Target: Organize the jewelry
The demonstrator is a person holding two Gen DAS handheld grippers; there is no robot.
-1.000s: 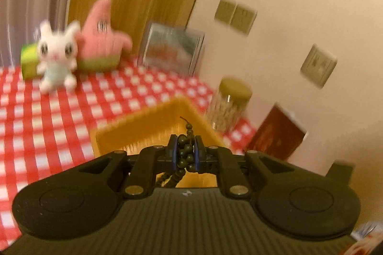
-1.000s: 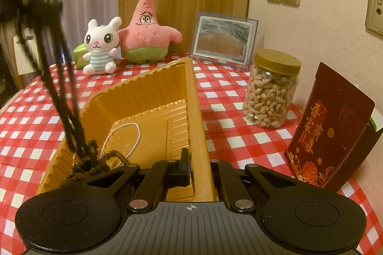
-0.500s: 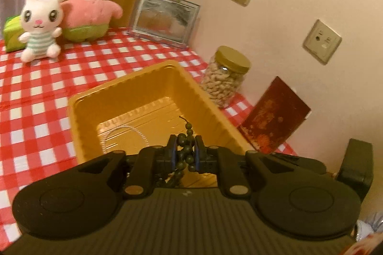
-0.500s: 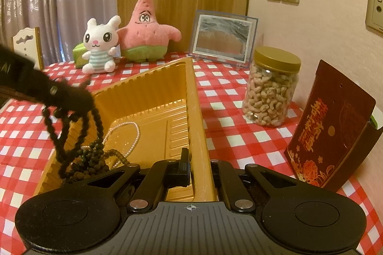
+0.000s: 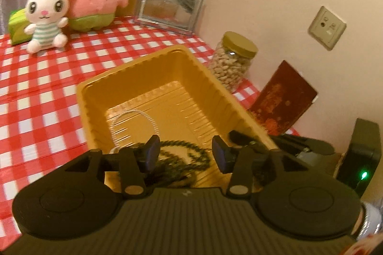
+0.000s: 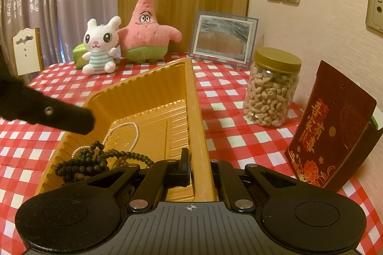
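Here, on the red-and-white checked tablecloth [image 6: 227, 140]: gold ribbed plastic tray [image 6: 153, 97], with open cloth left of it. Close on the right: clear jar of nuts with a gold lid [image 6: 271, 97] and dark red card packet [image 6: 330, 128]. Left gripper [image 5: 185, 153] just opened about halfway, above the near end of the tray, holding nothing. Underneath, loose in the tray: dark bead string [image 6: 95, 160] beside white pearl string [image 6: 129, 133]. Right gripper [image 6: 199, 165] pinched tight on the tray's near right rim.

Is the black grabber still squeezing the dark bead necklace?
No, the left gripper has just opened its jaws, and the dark bead necklace lies loose in the yellow tray.
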